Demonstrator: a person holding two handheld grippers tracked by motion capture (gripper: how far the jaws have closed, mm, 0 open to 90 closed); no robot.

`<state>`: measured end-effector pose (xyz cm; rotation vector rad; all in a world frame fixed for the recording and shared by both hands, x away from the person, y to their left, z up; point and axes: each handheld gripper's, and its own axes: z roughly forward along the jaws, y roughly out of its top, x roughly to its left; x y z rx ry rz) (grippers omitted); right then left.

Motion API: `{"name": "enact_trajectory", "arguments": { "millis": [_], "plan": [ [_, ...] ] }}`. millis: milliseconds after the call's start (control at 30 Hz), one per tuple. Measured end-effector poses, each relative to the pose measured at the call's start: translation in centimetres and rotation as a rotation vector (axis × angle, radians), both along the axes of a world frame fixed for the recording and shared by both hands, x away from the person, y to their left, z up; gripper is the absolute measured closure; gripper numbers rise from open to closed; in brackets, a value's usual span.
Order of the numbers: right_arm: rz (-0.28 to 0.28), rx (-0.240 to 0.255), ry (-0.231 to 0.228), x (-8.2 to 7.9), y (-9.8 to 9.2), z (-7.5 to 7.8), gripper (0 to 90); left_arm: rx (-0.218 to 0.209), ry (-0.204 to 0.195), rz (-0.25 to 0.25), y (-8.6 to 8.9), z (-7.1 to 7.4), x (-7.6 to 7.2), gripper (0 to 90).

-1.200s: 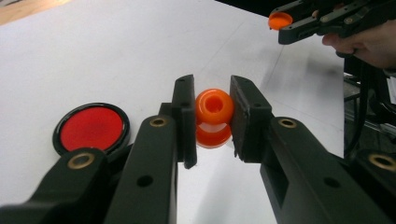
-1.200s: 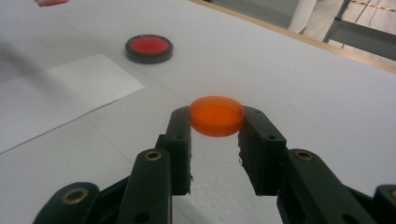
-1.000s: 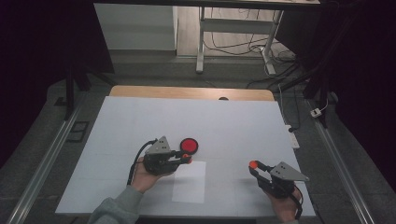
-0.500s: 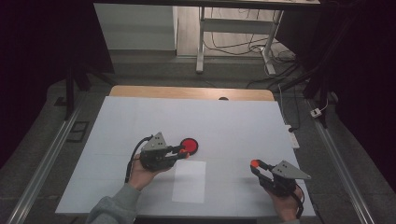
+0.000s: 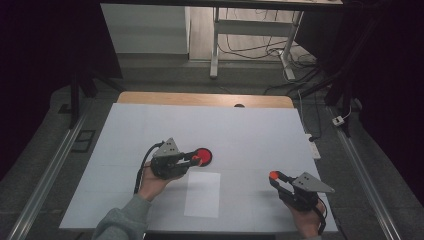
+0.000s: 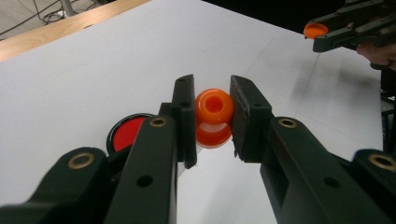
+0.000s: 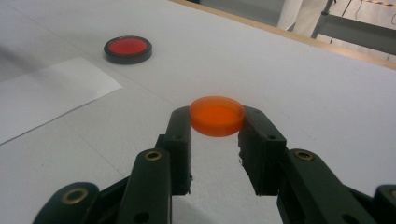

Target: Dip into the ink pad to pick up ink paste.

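Left gripper view: left gripper (image 6: 213,119) jaws closed in on an orange bottle (image 6: 213,115), one pad on each side of it, open mouth facing the camera, bottle held off the white table (image 6: 70,70). Red disc in a black rim (image 6: 127,135) lies on the table just below and left of the left jaw, partly hidden by it. Right gripper shows far off at top right of this view with its orange cap.

Right gripper view: right gripper (image 7: 216,122) jaws clamped on an orange cap (image 7: 216,115), flat side up, sitting right at the jaw tips, above the table. Red disc lies well ahead and to the left of this gripper; white paper sheet (image 7: 42,95) lies to its left, nearer than the disc.

High view: left gripper tip sits touching or just over the red disc, cannot tell which; paper sheet lies just beside and below that hand. Right gripper is well apart, at the table's near right corner.
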<state>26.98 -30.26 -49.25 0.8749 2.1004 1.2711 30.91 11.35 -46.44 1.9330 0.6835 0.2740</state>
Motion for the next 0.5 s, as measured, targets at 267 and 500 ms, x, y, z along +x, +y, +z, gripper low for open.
{"name": "enact_trajectory", "arguments": {
  "millis": [267, 500],
  "plan": [
    [0.000, -0.004, -0.003, 0.1, 0.1, 0.0, 64.5, 0.011, 0.019, 0.018, -0.2, -0.4, 0.4, 72.4],
    [-0.012, -0.001, -0.010, 0.1, -0.2, 0.1, 64.5, 0.037, 0.025, 0.022, -1.0, -1.0, 1.2, 72.3]
  ]
}}
